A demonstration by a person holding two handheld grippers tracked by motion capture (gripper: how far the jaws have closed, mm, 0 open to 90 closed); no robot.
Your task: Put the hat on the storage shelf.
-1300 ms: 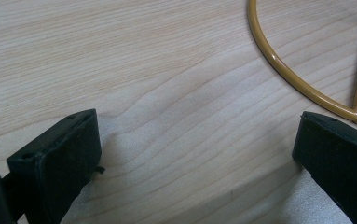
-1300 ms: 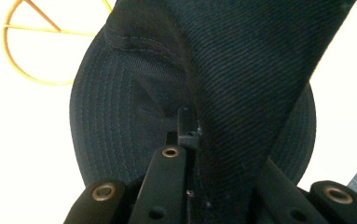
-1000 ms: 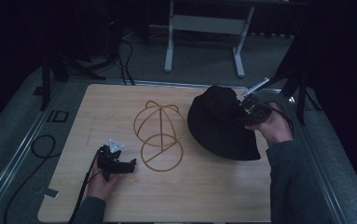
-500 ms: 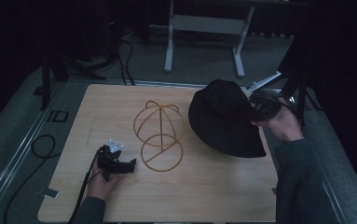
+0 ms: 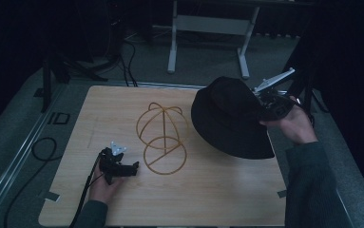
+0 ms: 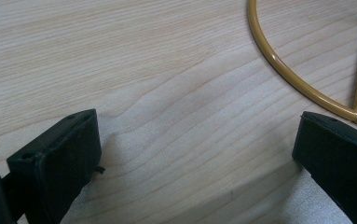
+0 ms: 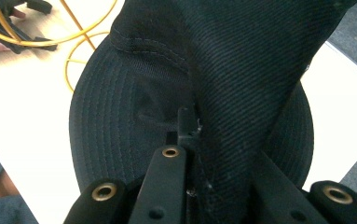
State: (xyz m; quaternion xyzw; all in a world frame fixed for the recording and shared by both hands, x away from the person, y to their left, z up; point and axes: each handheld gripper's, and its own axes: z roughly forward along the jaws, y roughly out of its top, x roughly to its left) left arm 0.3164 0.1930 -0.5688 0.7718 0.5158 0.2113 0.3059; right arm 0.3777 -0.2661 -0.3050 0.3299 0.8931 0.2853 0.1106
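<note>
A black bucket hat (image 5: 227, 118) hangs tilted over the right side of the wooden table (image 5: 99, 109), lifted by its crown. My right gripper (image 5: 261, 107) is shut on the crown fabric at the hat's far right. In the right gripper view the jaws pinch a fold of the hat (image 7: 241, 70) at my right gripper (image 7: 190, 128), with the brim spread below. A gold wire hat stand (image 5: 163, 137) stands at the table's middle. My left gripper (image 5: 132, 167) rests on the table just left of the stand's ring base (image 6: 283, 74), its jaws open with nothing between them.
A cable (image 5: 42, 152) loops off the table's left edge. A metal frame with white legs (image 5: 208, 28) stands on the floor beyond the far edge. Bare wood lies at the front and far left of the table.
My right gripper has risen a little and drifted right, carrying the hat higher and tilting it. The left gripper has stayed put.
</note>
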